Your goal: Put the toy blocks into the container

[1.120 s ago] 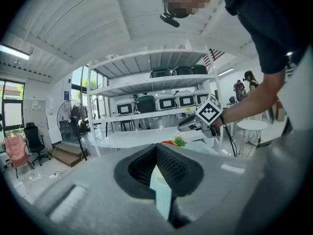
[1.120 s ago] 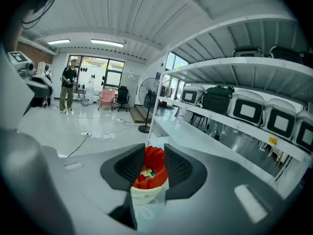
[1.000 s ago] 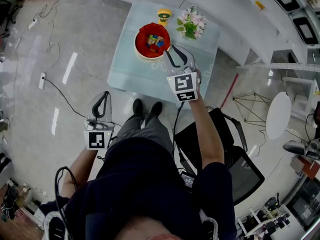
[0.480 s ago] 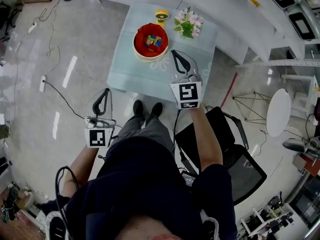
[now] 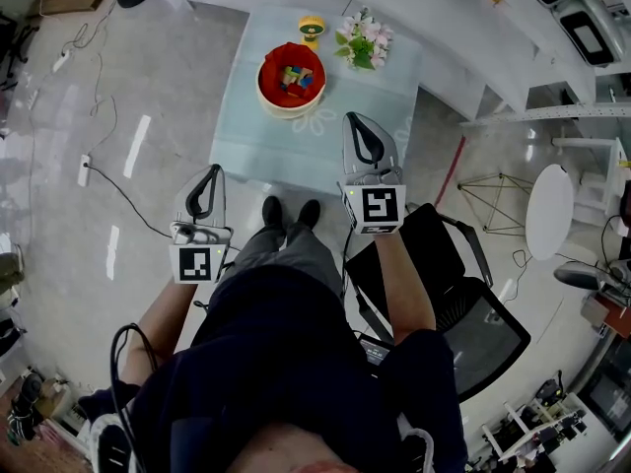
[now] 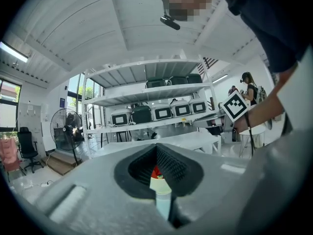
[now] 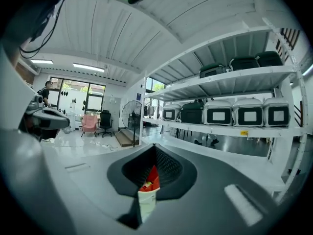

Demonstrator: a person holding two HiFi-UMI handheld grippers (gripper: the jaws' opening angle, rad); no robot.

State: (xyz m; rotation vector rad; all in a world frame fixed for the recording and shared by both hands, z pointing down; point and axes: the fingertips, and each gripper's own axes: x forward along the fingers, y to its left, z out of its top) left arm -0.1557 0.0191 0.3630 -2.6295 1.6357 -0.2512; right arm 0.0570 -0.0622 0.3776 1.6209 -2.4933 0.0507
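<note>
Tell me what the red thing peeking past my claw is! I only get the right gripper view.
Observer: It's a round red container on a pale table, with coloured toy blocks inside.
Operator: Are any blocks lying outside it?
Observer: None that the head view shows. Only flowers and a small yellow toy stand on the table beyond it.
Operator: Where's my other claw?
Observer: The left claw is shut and empty, over the floor to the left of the table.
</note>
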